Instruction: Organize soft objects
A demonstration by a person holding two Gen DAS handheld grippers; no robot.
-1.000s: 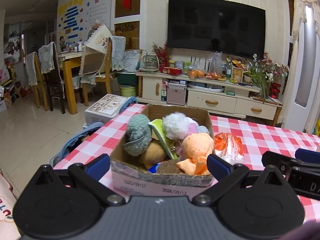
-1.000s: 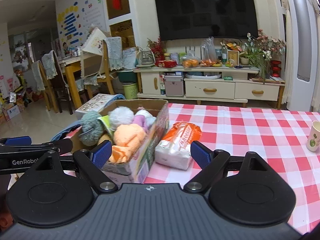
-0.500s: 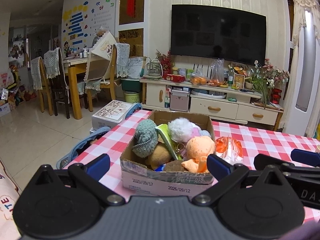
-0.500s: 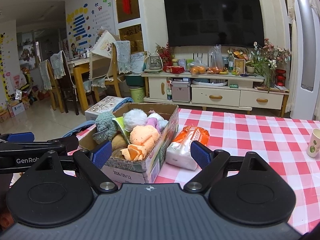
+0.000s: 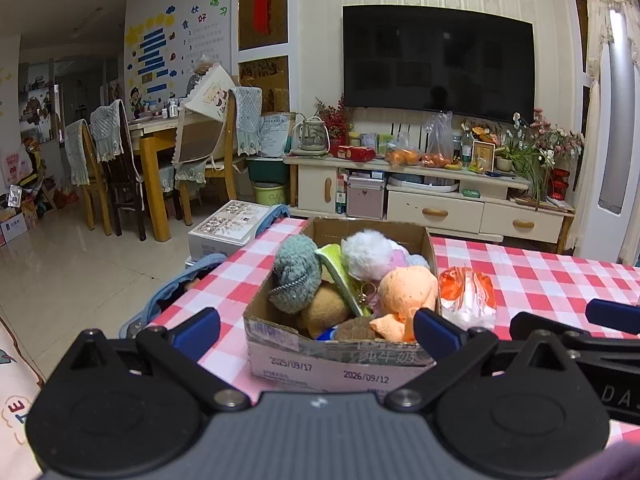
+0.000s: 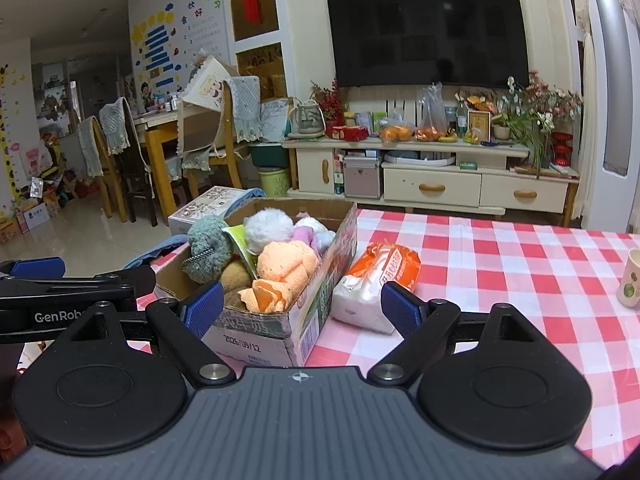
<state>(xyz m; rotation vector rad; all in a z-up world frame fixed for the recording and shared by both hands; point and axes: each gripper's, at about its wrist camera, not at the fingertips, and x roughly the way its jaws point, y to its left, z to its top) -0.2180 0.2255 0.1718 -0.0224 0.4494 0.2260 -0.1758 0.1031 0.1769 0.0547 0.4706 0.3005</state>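
Hovering side by side near the table edge, both grippers point at the cardboard box (image 5: 340, 360) of soft things on the red-checked tablecloth (image 6: 500, 264). Left gripper (image 5: 316, 328): blue pads spread wide, nothing between them but air, box dead ahead and framed by the two fingers. Right gripper (image 6: 302, 308): fingers also spread apart and empty, box ahead and to its left, its left pad just in front of the box's near corner. Box holds a heap: grey-green knitted plush (image 5: 296, 276) at far left, white fluffy ball (image 5: 368, 254) behind centre, orange towel-like plush (image 6: 286, 266) at the near right, brown plush (image 5: 324, 308) low in the middle, a green-edged flat piece (image 5: 340, 276) wedged between them; pink and pale-blue bits behind the white ball, hard to tell what they are. An orange-and-white tissue pack (image 6: 376, 280) lies on the cloth just beside the box's right wall, straight ahead of the right gripper's gap. A paper cup (image 6: 630, 280) stands far off to that gripper's right. In the left view the right gripper's arm shows at the right edge.
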